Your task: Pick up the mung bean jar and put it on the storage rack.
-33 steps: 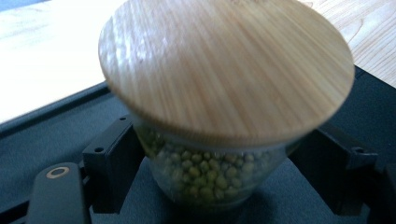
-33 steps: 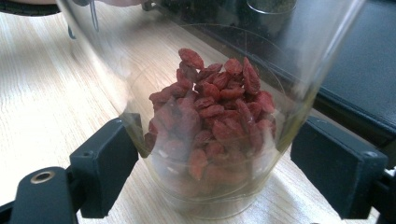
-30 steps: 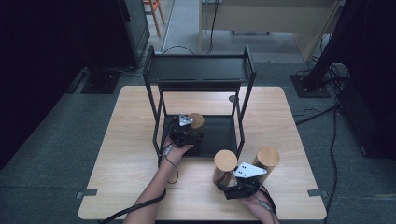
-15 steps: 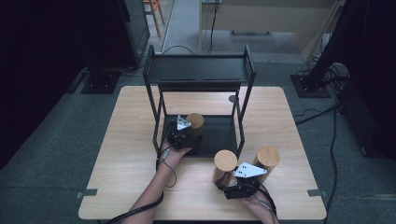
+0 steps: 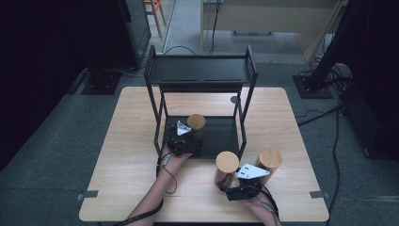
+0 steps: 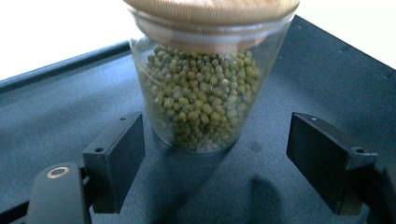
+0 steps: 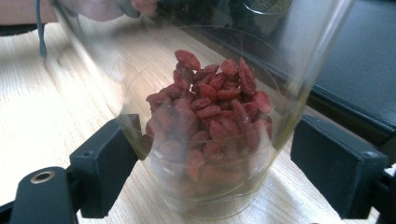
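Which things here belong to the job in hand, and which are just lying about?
In use: mung bean jar, goji berry jar, black shelf rack, left gripper, right gripper.
Lying about: third wooden-lidded jar, floor cables.

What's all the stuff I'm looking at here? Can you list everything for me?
Table: one, light wood, centre of the room.
Rack: one, black metal, two shelves, on the table.
Jar of green beans: one, clear glass, wooden lid, on the rack's lower shelf.
Jar of red berries: one, clear glass, on the table between the right gripper's jaws.
Third jar: one, wooden lid, beside it.
Left gripper: black, open, facing the bean jar.
Right gripper: black, open around the berry jar.
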The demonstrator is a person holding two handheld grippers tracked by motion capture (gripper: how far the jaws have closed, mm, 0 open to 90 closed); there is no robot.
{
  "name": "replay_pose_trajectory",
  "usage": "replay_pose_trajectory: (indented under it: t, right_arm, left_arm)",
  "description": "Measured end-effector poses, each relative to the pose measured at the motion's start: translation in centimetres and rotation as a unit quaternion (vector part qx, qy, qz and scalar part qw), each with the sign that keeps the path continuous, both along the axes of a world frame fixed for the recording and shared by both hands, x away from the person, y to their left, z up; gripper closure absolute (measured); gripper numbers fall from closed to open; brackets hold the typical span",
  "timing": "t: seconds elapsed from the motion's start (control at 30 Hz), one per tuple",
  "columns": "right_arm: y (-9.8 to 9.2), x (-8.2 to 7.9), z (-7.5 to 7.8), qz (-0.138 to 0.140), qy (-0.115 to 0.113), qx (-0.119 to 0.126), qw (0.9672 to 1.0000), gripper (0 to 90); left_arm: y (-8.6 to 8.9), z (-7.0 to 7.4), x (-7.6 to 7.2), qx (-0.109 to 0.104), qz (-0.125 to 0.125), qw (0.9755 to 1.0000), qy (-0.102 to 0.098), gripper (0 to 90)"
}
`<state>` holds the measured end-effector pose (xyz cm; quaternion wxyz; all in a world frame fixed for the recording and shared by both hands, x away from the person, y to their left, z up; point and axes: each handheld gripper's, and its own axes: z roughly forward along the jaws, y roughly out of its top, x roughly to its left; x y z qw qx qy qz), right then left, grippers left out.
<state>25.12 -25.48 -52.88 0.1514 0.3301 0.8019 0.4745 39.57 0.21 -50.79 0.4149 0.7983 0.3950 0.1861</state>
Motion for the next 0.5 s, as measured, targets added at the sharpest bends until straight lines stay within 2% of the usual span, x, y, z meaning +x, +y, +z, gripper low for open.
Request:
replay_pose_trajectory:
  t: [0.2, 0.3, 0.5]
  right_arm:
    - [0.0, 0.0, 0.0, 0.000, 0.000, 0.001, 1.0000, 15.0]
    - [0.0, 0.0, 0.0, 0.000, 0.000, 0.001, 1.0000, 15.0]
    - [0.0, 0.0, 0.0, 0.000, 0.001, 0.000, 1.0000, 15.0]
  left_arm:
    - [0.2, -0.2, -0.3, -0.004, 0.003, 1.0000, -0.001, 19.8]
    - [0.3, -0.3, -0.5, 0.004, 0.002, 1.0000, -0.004, 19.8]
    - [0.5, -0.5, -1.1, -0.001, -0.003, 1.0000, -0.007, 19.8]
